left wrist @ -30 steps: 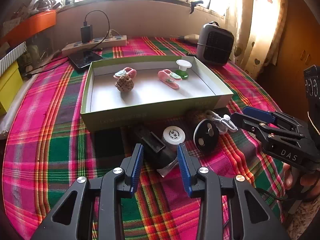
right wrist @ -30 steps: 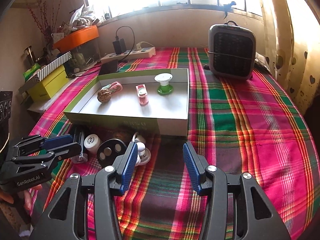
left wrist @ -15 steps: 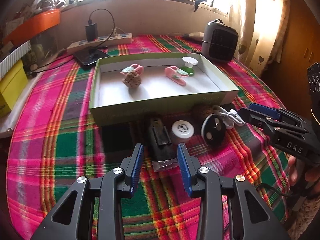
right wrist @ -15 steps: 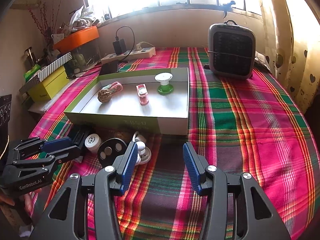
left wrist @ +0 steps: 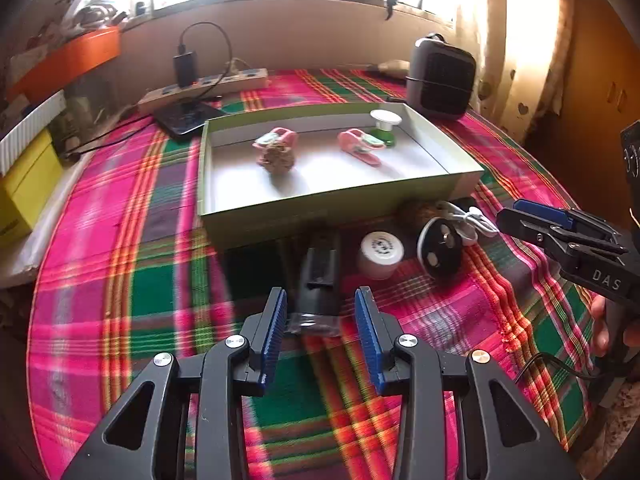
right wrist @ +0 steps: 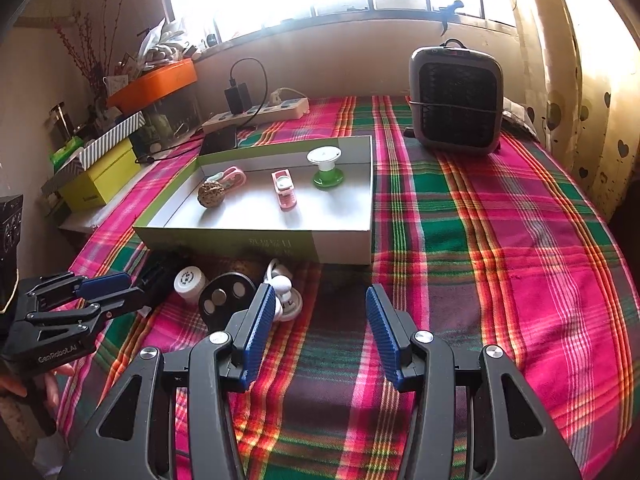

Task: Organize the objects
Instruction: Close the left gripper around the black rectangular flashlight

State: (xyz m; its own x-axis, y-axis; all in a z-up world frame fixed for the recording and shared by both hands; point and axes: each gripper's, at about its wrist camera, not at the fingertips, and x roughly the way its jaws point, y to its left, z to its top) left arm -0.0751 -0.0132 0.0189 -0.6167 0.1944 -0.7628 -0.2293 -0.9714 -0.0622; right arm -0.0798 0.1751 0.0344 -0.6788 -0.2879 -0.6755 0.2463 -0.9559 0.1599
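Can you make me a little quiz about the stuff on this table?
1. How many things lie in the green box?
2. True or false: the left tool grips the black object.
3. Which lies nearest the right tool: A heater, B white cable, C phone?

Key: 1. four; 2. false, its jaws stand open; 3. B.

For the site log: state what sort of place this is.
Most likely a lived-in room at home. A table under a pink and green plaid cloth stands by a sunlit window with heart-print curtains, with a grey portable heater and a white power strip.
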